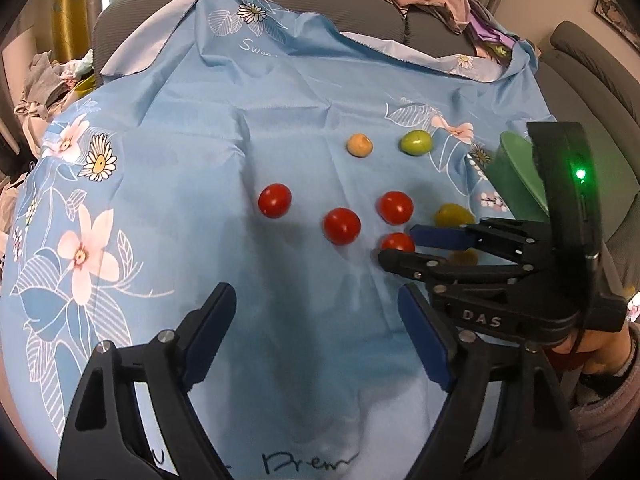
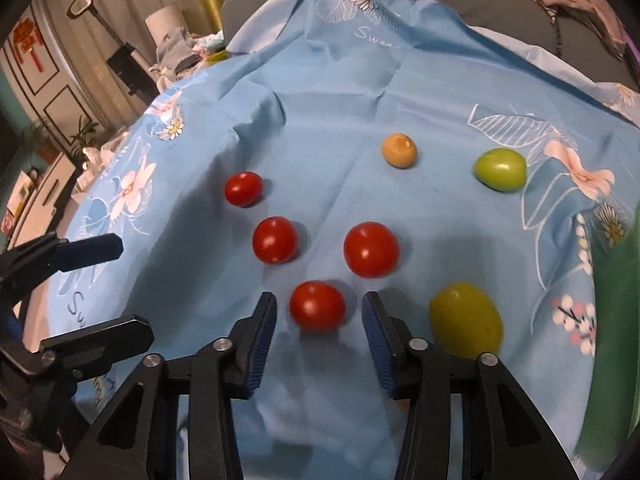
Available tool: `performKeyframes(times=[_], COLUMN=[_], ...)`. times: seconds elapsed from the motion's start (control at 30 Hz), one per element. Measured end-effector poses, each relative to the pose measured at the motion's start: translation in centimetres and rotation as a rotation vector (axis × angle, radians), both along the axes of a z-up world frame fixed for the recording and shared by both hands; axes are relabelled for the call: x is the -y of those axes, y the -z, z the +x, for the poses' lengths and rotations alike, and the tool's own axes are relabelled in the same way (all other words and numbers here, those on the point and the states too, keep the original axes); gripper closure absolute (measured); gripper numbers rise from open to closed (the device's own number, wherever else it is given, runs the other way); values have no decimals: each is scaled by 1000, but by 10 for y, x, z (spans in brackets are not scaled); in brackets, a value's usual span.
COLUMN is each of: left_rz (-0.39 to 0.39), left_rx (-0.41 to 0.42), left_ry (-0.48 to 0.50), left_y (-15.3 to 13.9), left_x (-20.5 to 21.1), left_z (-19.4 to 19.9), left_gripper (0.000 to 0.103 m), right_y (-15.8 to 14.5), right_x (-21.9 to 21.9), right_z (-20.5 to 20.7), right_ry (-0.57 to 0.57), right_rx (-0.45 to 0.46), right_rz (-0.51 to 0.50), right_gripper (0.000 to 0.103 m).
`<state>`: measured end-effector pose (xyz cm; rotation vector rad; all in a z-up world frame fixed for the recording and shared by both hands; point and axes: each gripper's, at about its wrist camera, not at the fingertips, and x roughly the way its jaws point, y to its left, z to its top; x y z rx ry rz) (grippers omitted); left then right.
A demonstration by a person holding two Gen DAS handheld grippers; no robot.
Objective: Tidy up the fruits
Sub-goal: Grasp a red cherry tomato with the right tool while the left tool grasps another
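Down on the blue cloth (image 2: 320, 92), the nearest tomato (image 2: 317, 306) was framed between the right gripper (image 2: 319, 314) jaws, not yet squeezed, ready for picking. Empty and wide, the left gripper (image 1: 316, 312) was kept aside.

Soft, even indoor light, on the dim side, with a cool blue cast off the floral cloth (image 1: 304, 92). Both views bulge hard, fisheye style, with black corners ringing the round picture and straight lines bending near the rims. Broad grey shadow pools on the cloth just ahead of the left gripper (image 1: 316, 336). Small white glints sit on the red tomatoes (image 2: 371, 249), no harsh glare. A green indicator light (image 1: 580, 174) blooms bright. In the right wrist view the nearest tomato (image 2: 318, 306) and the yellow-green fruit (image 2: 466, 320) smear softly, and the green mass (image 2: 616, 320) at the right edge is pure blur.
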<state>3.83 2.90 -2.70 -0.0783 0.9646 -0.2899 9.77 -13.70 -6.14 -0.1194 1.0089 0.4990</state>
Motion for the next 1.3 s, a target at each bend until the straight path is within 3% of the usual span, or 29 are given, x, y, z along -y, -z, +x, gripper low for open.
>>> performKeyframes(times=[0.07,0.2,0.53,0.9,1.07,1.3], left_rz=[-1,2,34,136,148,125], left_rx=[-2,-8,-24,-63,-54,-68], left_ry=[4,23,78,77,58,52], left_y=[1,2,10,38,38,35], left_x=[2,10,39,58,56,54], left_z=[4,12,43,69,72,70], left_gripper=[22,29,35,67,75,75], right_y=[2,4,-15,-26,-27,-30], right_x=[-3,2,46,63,64,69], right_z=[3,3,-18,-30,-29,-34], right_ry=[-14,-12,51,67,70,85], right_rx=[-2,5,33,65,74,88], right_rz=[-8,9,112,165,173,177], right_gripper=[72,72,72,72,72,72])
